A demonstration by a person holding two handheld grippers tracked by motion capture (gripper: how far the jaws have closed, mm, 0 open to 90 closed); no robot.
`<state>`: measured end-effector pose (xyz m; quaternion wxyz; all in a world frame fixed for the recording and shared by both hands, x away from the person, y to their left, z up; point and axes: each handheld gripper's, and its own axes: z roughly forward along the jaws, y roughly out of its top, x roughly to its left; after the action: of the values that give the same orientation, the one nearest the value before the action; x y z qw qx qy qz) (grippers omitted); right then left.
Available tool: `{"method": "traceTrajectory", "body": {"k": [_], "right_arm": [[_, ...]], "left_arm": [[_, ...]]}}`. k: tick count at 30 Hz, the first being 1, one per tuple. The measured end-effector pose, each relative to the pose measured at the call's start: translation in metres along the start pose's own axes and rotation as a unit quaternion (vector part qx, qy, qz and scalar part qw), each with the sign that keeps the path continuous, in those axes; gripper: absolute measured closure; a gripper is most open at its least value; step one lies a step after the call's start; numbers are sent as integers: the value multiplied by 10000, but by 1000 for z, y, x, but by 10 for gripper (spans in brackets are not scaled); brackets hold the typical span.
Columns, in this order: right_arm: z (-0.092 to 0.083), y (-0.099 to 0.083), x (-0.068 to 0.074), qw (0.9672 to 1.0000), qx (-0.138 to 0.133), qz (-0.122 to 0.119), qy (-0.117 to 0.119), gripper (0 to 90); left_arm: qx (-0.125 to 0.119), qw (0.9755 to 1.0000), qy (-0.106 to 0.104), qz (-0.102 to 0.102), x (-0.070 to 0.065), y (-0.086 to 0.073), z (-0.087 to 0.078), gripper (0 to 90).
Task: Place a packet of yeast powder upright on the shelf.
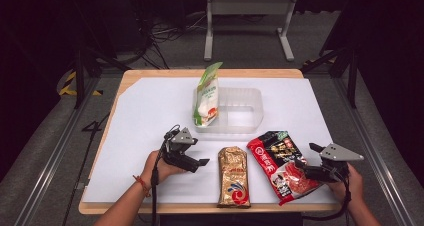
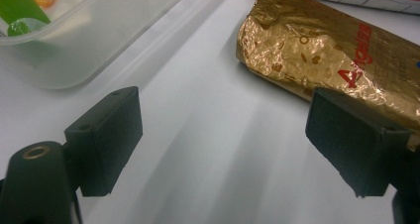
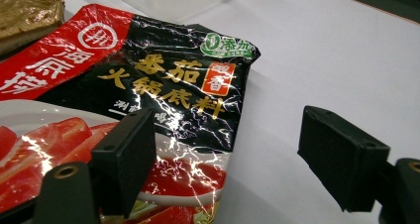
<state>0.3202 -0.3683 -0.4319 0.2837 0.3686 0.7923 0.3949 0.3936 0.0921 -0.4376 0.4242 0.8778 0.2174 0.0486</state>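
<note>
A gold foil packet (image 1: 233, 176) lies flat near the table's front edge. My left gripper (image 1: 197, 153) sits just left of it, low over the white sheet. In the left gripper view my left gripper (image 2: 223, 135) stands open over bare sheet, and the gold packet (image 2: 322, 50) lies beside its right jaw. A red and black sauce pouch (image 1: 280, 163) lies right of the gold packet. My right gripper (image 1: 306, 156) is at its right edge. In the right gripper view my right gripper (image 3: 233, 149) is open; its left jaw stands over the pouch (image 3: 148, 85), its right jaw over bare sheet.
A clear plastic tray (image 1: 245, 111) sits mid-table with a green and white pouch (image 1: 207, 93) standing upright in its left end. The tray's corner (image 2: 74, 60) is ahead of my left gripper. A white sheet (image 1: 150, 116) covers the wooden table; a metal stand (image 1: 247, 8) is beyond.
</note>
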Motion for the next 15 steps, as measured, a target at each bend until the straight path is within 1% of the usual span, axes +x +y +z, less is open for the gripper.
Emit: {"method": "traceTrajectory", "body": {"k": [2,4,5,7,8,9,13,14,15], "right_arm": [[0,0,0,10000,-4,-3,16,228],[1,1,1,10000,-9,-10,36,228],[2,1,1,10000,-2,-6,54,229],[2,2,2,10000,-6,-37,55,229],[2,1,2,10000,-6,-49,51,229],[1,1,3,10000,-8,-61,46,229],[-3,-2,4,10000,-40,-29,28,229],[-3,-2,4,10000,-40,-29,28,229],[-4,-2,3,10000,-42,-36,22,228]], "left_arm": [[-68,10000,-12,44,-1,0,0,158],[-157,9998,-69,58,-2,0,-1,166],[-181,9998,-55,76,-1,0,-1,170],[-187,9997,-154,101,-1,0,-1,199],[-195,9996,-143,124,-2,0,0,200],[-202,9996,-142,115,-1,1,0,197],[-245,9993,-292,-27,0,7,5,184],[-245,9993,-292,-27,0,7,5,180],[-245,9990,-374,-55,0,11,9,180]]}}
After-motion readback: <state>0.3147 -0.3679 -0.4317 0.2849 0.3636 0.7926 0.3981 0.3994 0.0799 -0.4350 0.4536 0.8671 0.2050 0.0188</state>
